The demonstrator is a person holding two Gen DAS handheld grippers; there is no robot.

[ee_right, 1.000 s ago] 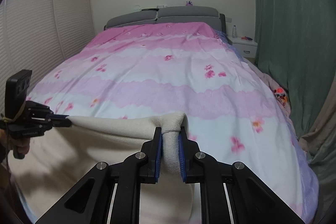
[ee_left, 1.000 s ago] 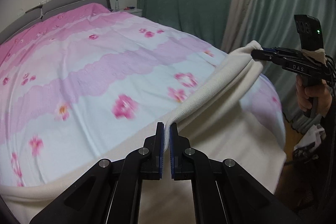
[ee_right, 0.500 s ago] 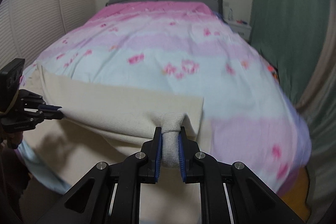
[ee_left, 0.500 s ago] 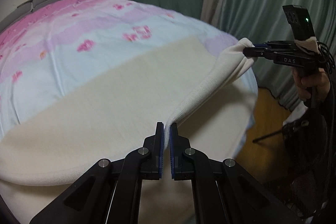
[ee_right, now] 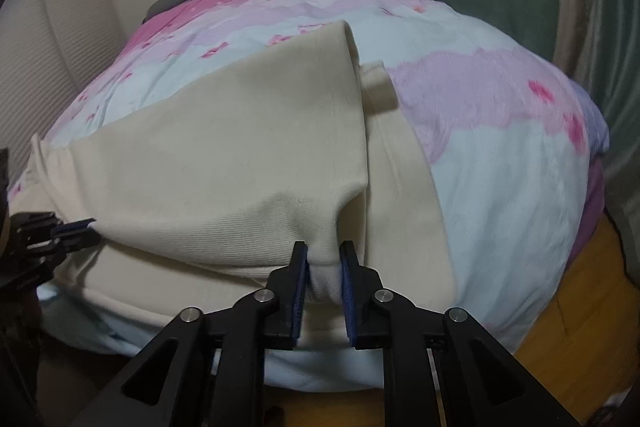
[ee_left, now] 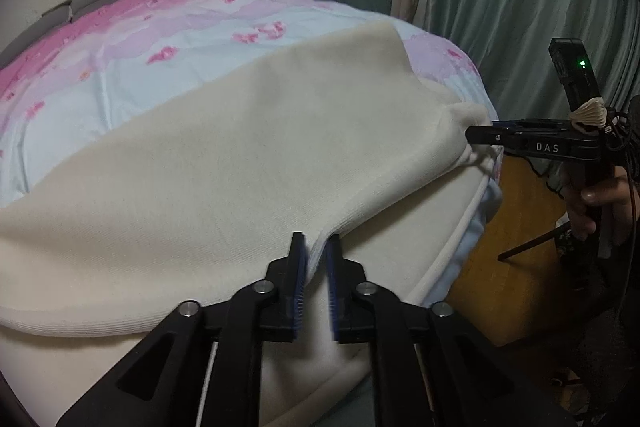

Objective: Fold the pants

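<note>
A: The left gripper [ee_left: 316,259] is pinching a thin edge of the cream pants [ee_left: 224,163], jaws nearly together with cloth between the blue pads.

B: And the right gripper [ee_right: 323,267] is clamping a thicker bunch of the same pants [ee_right: 240,147], jaws narrow around it. In the left view the right gripper [ee_left: 480,138] is showing at the far right corner of the fabric.

A: So both are holding one edge, and the folded layer is lying over the lower layer on the bed [ee_right: 500,155], near its foot.

B: Looks like the fold-over step is finishing. Next, I'd judge, they're needing to lay this edge down lined up with the layer beneath, then let go and smooth.

A: Compare a second ago: the edge was being held up high and taut, most of the flowery bedspread [ee_left: 132,51] showing. Now the cloth is spreading flat across it, and both grippers are sitting much lower.

B: Grips unchanged, though.
</note>
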